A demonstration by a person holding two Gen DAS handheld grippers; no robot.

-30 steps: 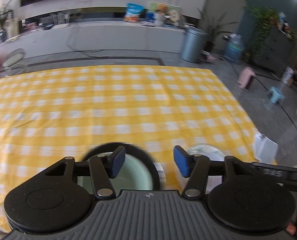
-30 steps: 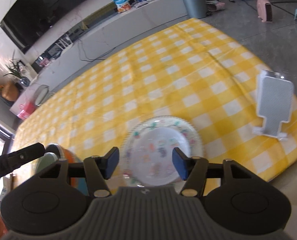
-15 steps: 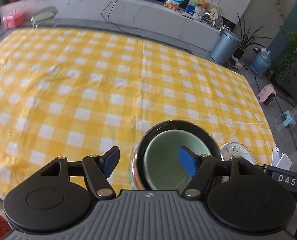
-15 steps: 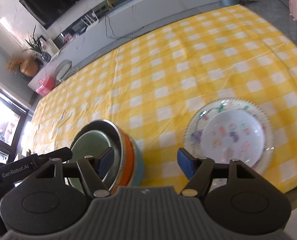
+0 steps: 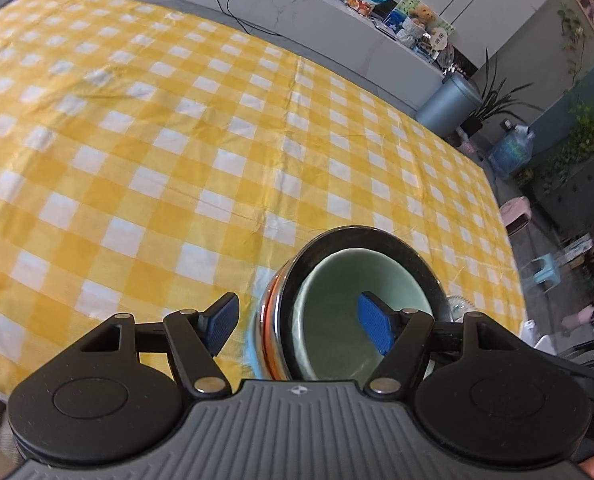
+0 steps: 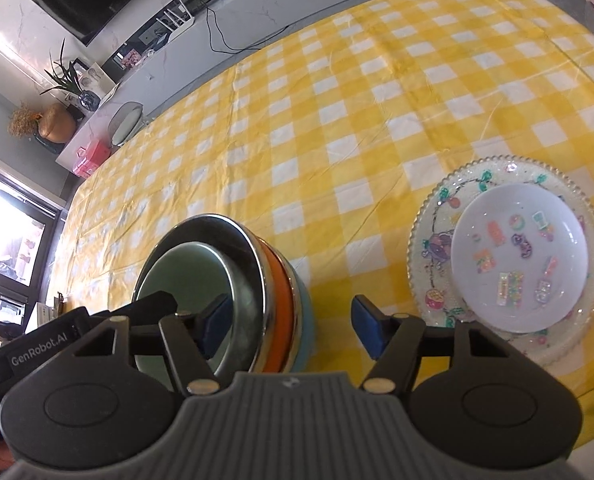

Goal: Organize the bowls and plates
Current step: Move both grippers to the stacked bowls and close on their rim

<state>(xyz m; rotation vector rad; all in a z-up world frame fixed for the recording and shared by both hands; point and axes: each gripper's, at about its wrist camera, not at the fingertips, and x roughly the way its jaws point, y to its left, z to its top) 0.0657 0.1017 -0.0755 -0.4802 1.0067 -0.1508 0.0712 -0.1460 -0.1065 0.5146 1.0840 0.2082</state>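
A stack of nested bowls stands near the table's front edge: a pale green bowl inside a dark steel one, over orange and light blue bowls. It also shows in the right wrist view. My left gripper is open and straddles the stack's left rim, one pad inside the green bowl. My right gripper is open and straddles the stack's right rim. A small white patterned plate lies on a clear beaded plate to the right.
The yellow checked tablecloth covers the table. Behind it runs a long white counter with packets and toys. A grey bin, plants and stools stand on the floor at the right.
Both grippers have closed in on the bowl stack, each now with its open fingers astride a rim. The left view has swung left; the plates have slid right in the right view.
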